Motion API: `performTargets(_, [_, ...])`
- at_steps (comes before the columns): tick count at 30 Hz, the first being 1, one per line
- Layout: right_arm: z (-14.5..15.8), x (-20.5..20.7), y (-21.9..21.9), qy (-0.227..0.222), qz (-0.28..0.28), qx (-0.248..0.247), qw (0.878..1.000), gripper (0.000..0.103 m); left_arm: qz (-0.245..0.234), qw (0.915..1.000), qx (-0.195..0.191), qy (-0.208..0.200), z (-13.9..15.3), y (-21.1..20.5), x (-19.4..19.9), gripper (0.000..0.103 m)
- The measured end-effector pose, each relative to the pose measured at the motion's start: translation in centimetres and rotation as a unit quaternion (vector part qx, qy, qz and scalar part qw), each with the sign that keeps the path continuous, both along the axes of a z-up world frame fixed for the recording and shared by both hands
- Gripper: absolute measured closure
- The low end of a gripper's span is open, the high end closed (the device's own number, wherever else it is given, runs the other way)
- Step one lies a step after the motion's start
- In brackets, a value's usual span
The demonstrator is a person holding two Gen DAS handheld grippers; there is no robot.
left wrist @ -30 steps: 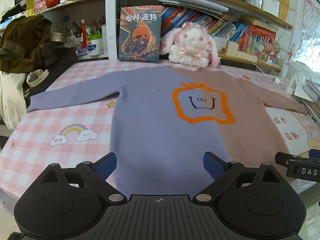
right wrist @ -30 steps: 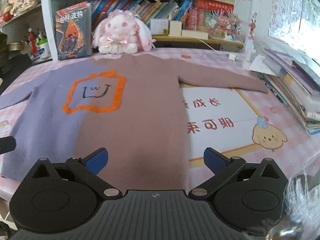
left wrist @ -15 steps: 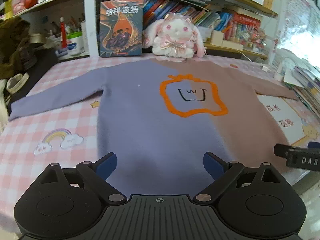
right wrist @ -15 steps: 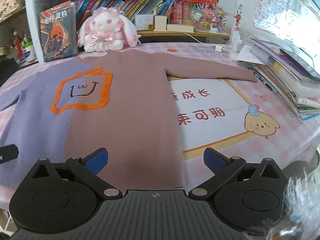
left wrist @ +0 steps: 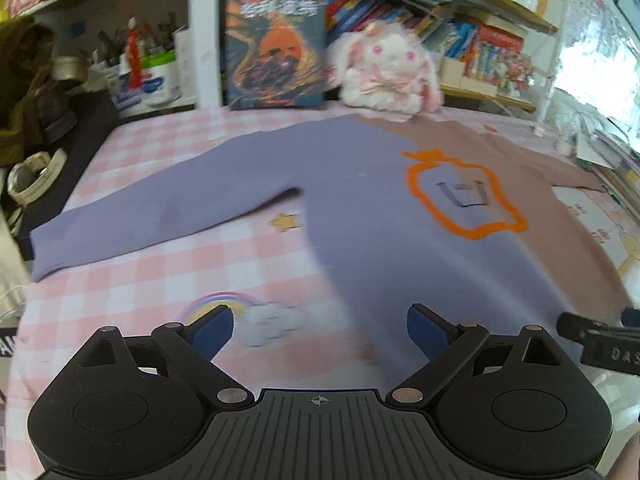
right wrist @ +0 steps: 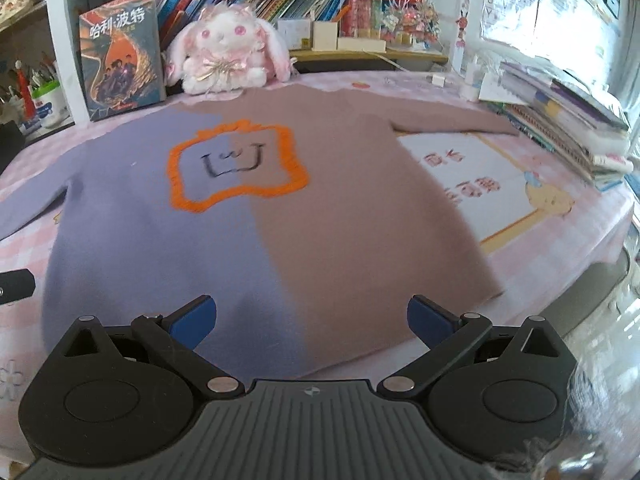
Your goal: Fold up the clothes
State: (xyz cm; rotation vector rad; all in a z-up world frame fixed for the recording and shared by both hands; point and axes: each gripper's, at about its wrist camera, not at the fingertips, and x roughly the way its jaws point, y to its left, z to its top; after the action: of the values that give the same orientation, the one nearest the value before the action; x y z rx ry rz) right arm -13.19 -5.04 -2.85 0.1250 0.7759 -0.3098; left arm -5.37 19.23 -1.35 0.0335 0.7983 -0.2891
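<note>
Left gripper: jaws apart, empty, over checked tablecloth beside sweater hem. Right gripper: jaws apart, empty, above hem. Sweater, lilac and mauve: flat, unfolded, sleeves spread. Risks: pinching tablecloth along with knit; uneven lift skewing the fold; far sleeve sweeping plush rabbit.

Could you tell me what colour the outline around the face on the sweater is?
Orange outline on the sweater; clearest in the right wrist view.
</note>
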Motion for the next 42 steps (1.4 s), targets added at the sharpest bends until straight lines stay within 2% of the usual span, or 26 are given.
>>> performTargets(7, [-0.2,0.8,4.2,0.007,-0.005,-0.002,1.000,0.000,0.040,0.9991,-0.011,-0.001,-0.5,5.1,1.7,0.007])
performTargets(11, [0.1,1.6,5.6,0.005,0.001,-0.008,1.000,0.000,0.090,0.9955,-0.018,-0.023,-0.4,7.8,2.7,0.007])
performTargets(17, [0.5,2.6,6.5,0.004,0.011,-0.024,1.000,0.000,0.205,0.9768,-0.054,-0.032,-0.8,12.5,4.7,0.008])
performTargets(21, [0.5,2.8,6.5,0.009,0.005,-0.029,1.000,0.000,0.246,0.9656,-0.076,-0.038,-1.4,14.7,5.7,0.010])
performTargets(23, [0.5,2.8,6.3,0.012,0.000,-0.032,0.999,0.000,0.257,0.9619,-0.088,-0.031,-1.9,15.3,6.2,0.011])
performTargets(26, [0.4,2.8,6.1,0.016,-0.006,-0.036,0.999,0.000,0.272,0.9564,-0.106,-0.014,-2.7,15.9,6.9,0.027])
performTargets(28, [0.4,2.6,5.9,0.017,-0.009,-0.039,0.999,0.000,0.282,0.9525,-0.112,-0.021,-3.0,16.0,7.2,0.037])
performTargets(30, [0.4,2.6,5.6,0.020,-0.014,-0.041,0.999,0.000,0.294,0.9472,-0.126,-0.026,-3.2,16.4,7.6,0.038])
performTargets(34, [0.5,2.3,5.0,0.027,-0.026,-0.046,0.998,0.000,0.330,0.9271,-0.174,-0.034,-3.5,17.6,8.5,0.038])
performTargets(39, [0.5,2.2,4.3,0.034,-0.037,-0.051,0.997,0.000,0.320,0.9174,-0.234,-0.032,-4.0,17.3,9.8,0.039])
performTargets(42, [0.5,2.2,4.1,0.037,-0.041,-0.052,0.997,0.000,0.316,0.9112,-0.262,-0.032,-4.3,17.0,10.6,0.044])
